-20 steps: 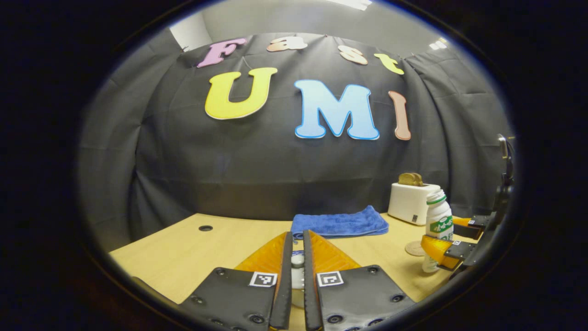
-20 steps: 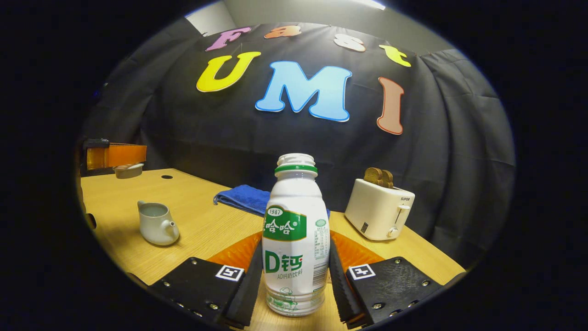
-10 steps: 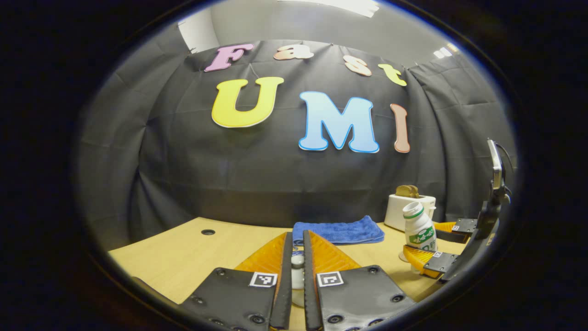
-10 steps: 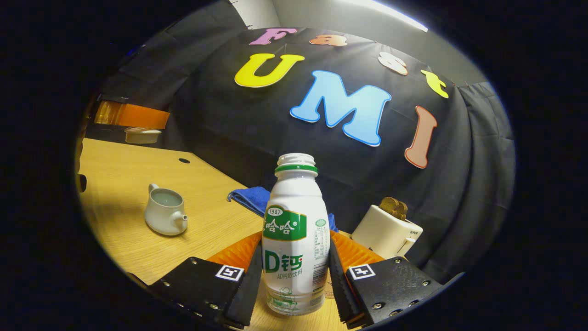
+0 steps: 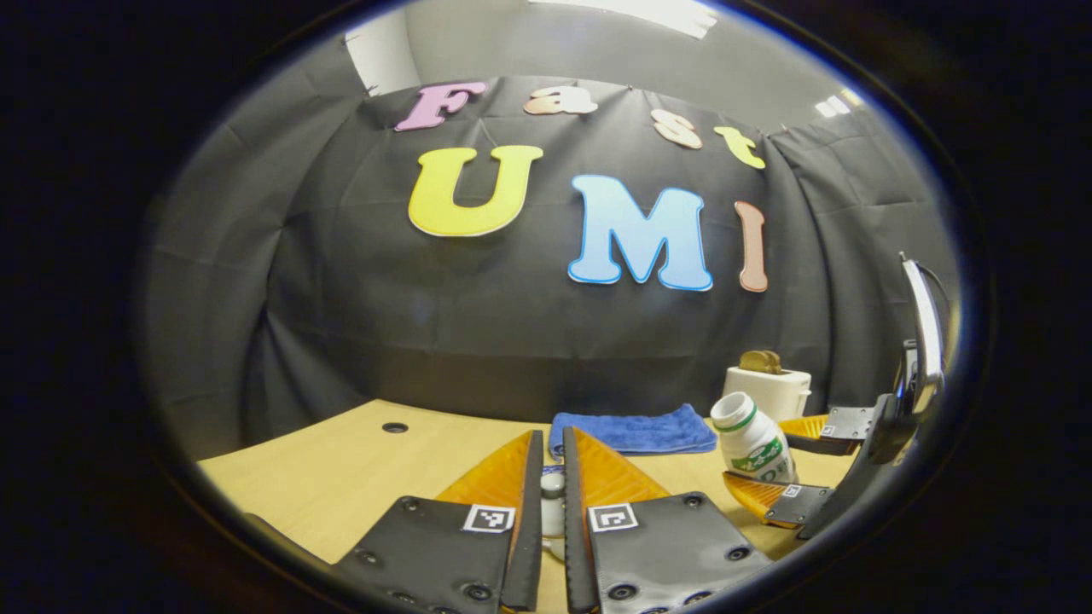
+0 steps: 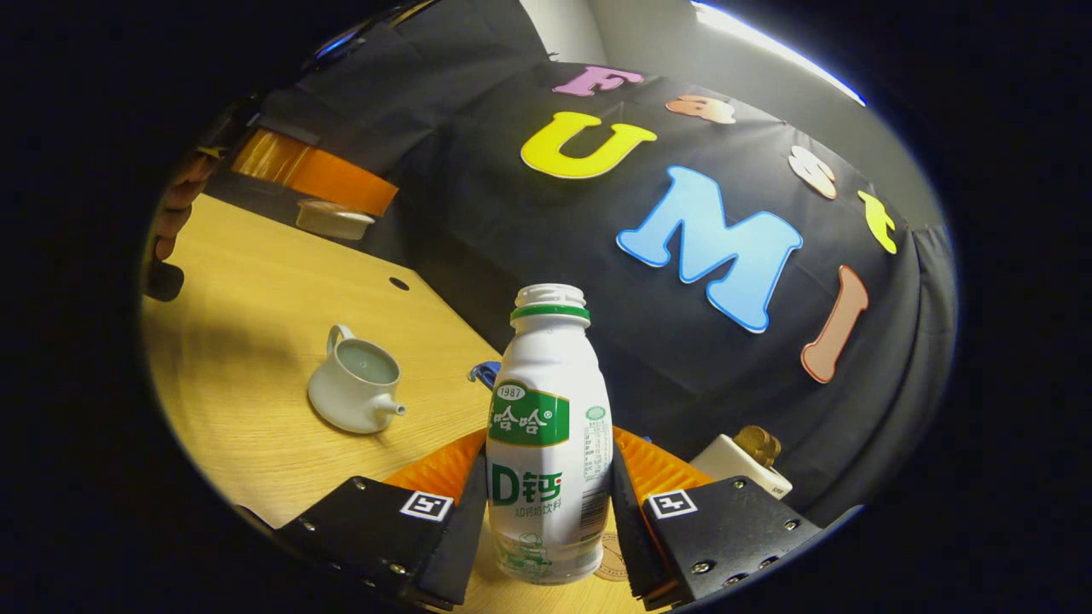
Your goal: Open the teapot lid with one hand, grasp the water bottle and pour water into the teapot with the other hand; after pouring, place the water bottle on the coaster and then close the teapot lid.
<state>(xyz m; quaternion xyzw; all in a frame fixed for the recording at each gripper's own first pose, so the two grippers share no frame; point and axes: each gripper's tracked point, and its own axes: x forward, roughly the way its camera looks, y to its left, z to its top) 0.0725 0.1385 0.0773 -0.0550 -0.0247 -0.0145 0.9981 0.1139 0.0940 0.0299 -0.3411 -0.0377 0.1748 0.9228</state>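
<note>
The bottle (image 6: 548, 435) is being gripped by the right claw (image 6: 548, 512) and tilted; its mouth should be aimed over the open teapot (image 6: 354, 390) while the lid (image 5: 552, 484) is being pinched by the left claw (image 5: 546, 503).

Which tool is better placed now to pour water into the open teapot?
The right tool. It is shut on the water bottle, already tilted toward the lidless teapot. The left tool is occupied, holding the teapot lid clear.
</note>
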